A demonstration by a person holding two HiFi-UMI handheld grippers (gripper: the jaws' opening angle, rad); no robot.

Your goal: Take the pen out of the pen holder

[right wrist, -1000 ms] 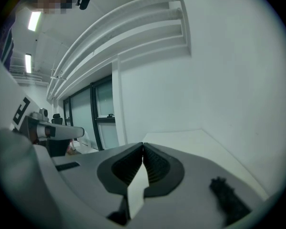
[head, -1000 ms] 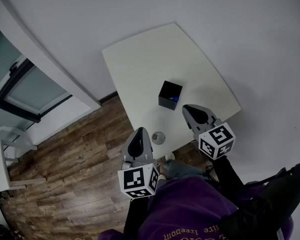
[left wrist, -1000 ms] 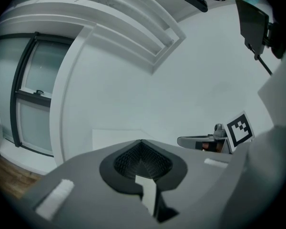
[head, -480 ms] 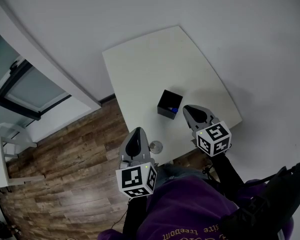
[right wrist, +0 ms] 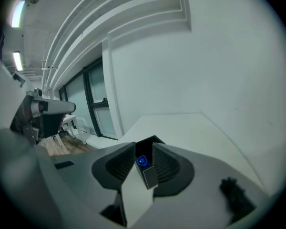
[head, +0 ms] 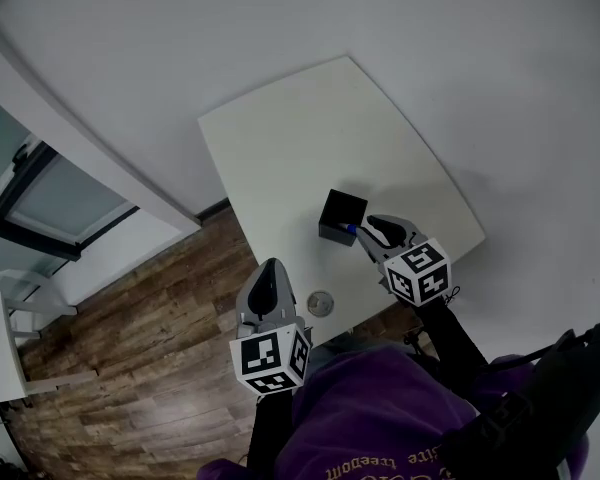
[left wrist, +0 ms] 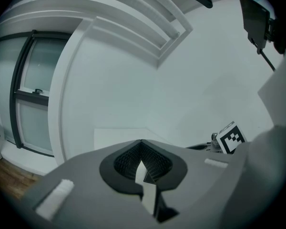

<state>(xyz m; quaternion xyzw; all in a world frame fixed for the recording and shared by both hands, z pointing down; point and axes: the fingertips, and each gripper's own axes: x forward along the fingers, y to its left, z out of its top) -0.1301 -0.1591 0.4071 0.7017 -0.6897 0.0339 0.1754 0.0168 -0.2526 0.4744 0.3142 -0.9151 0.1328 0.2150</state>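
Seen from above, a pale, four-sided surface (head: 310,138) stands against a white wall, with wood-plank floor (head: 150,358) at its left. A black, square pen holder (head: 340,208) sits near the surface's front edge. The blue end of a pen (head: 350,230) shows at the holder's near corner, so the pen is in the holder.

The right gripper (head: 366,228) points at that corner, its tips just beside the holder. In the right gripper view its jaws stand apart, having just been opening. The pen's blue end (right wrist: 142,161) sits in the gap between them, with the dark holder (right wrist: 150,141) right behind. The pads do not press on the pen.

The left gripper (head: 270,268) hangs over the floor, off the surface's front edge and well apart from the holder. In the left gripper view its jaws meet at the tips with nothing between them.
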